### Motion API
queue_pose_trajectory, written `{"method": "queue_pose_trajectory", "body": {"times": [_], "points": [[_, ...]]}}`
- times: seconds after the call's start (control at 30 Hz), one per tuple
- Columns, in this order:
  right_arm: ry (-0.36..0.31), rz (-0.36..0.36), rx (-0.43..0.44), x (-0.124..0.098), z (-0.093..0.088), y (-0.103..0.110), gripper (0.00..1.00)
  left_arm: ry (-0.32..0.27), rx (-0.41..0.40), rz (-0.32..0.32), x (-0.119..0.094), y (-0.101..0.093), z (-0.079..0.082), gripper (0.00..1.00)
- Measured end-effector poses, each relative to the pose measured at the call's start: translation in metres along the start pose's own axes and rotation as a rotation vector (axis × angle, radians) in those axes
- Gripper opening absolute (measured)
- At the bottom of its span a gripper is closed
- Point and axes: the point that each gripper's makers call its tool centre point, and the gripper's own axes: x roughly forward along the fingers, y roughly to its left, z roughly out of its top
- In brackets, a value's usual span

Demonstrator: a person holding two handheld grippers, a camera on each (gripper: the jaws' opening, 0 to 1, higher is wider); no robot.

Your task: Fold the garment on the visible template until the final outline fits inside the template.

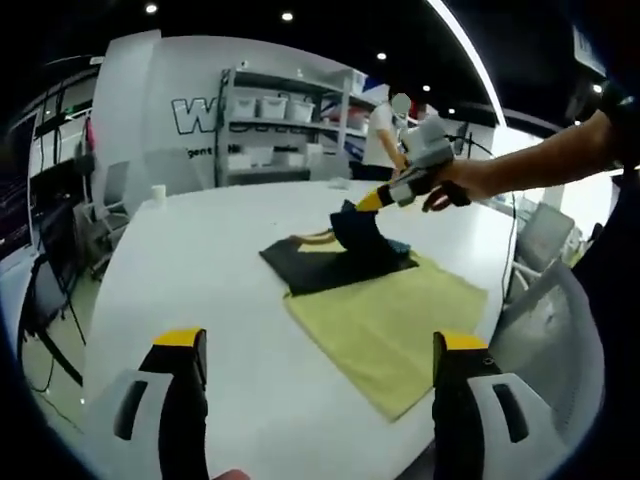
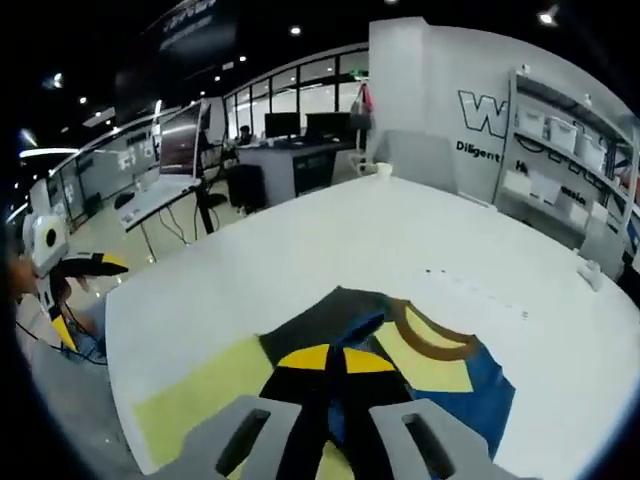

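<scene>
A dark garment (image 1: 320, 265) with a brown collar (image 2: 430, 335) and yellow and blue panels lies partly on a yellow-green template mat (image 1: 400, 325) on the white table (image 1: 200, 260). My right gripper (image 1: 372, 200), held by a hand, is shut on a fold of the garment and holds it raised above the rest. In the right gripper view its yellow tips (image 2: 335, 358) meet on the dark cloth, with the mat (image 2: 195, 400) to the left. My left gripper (image 1: 320, 345) stands open over the table's near edge, apart from the garment, and it appears at the far left (image 2: 90, 265).
A paper cup (image 1: 158, 192) stands at the table's far side. Shelves with white bins (image 1: 270, 110) line the back wall, with a person (image 1: 385, 130) beside them. Chairs (image 1: 545, 235) ring the table. Desks with monitors (image 2: 290, 130) stand further off.
</scene>
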Motion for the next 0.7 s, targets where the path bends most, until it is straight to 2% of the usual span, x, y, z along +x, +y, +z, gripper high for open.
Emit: {"method": "queue_pose_trajectory", "body": {"times": [0.17, 0.37, 0.7], "points": [[0.048, 0.001, -0.006, 0.012, -0.017, 0.002, 0.0, 0.012, -0.006, 0.013, -0.005, 0.005, -0.006, 0.91], [0.051, 0.009, 0.025, 0.013, -0.025, 0.003, 0.0, 0.021, -0.026, 0.026, -0.007, 0.01, -0.01, 0.91], [0.046, 0.027, 0.024, 0.008, -0.034, 0.006, 0.0, 0.024, -0.016, 0.009, -0.001, 0.006, -0.008, 0.91]]}}
